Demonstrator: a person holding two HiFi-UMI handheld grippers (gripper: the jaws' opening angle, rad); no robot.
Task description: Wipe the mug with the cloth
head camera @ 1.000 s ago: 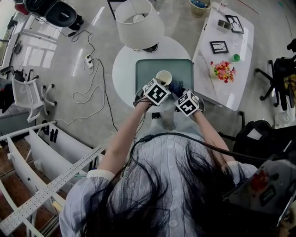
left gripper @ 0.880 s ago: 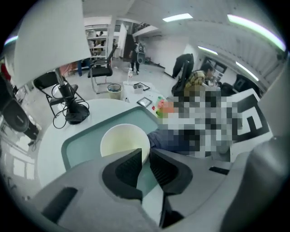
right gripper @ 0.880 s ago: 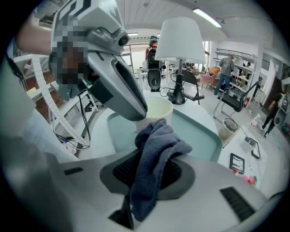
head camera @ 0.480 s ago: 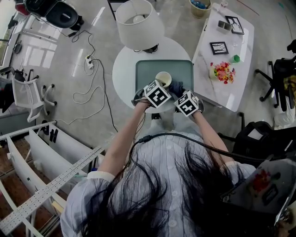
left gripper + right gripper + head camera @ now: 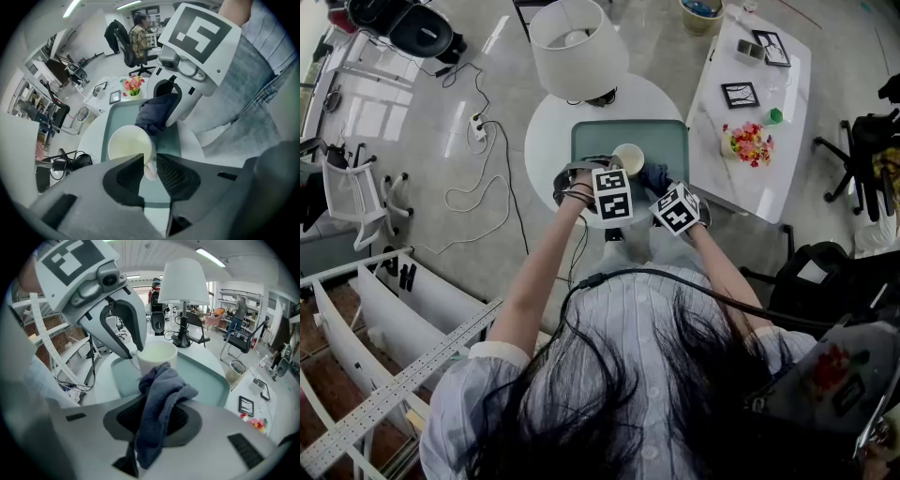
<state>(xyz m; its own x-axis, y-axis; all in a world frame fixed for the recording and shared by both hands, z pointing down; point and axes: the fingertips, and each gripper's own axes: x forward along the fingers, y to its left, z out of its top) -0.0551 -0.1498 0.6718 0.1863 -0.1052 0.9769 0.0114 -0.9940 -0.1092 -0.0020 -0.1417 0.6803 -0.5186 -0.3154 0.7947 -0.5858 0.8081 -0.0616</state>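
Mug (image 5: pixel 127 143) mid-wipe: my left hand-held gripper (image 5: pixel 150 157), jaws just opening, loosely straddles its handle (image 5: pixel 149 171); my right hand-held gripper (image 5: pixel 157 418) pinches the cloth (image 5: pixel 164 385) against it, so I judge a regrip comes next.

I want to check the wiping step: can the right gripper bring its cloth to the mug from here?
Probably yes. The cloth held by the right gripper hangs right beside the mug, perhaps touching it, and nothing stands between them.

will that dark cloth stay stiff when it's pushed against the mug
Probably floppy: the cloth droops in soft folds out of the right gripper, so it should bunch against the mug rather than hold shape. Its towelling look suggests it grips rather than slides.
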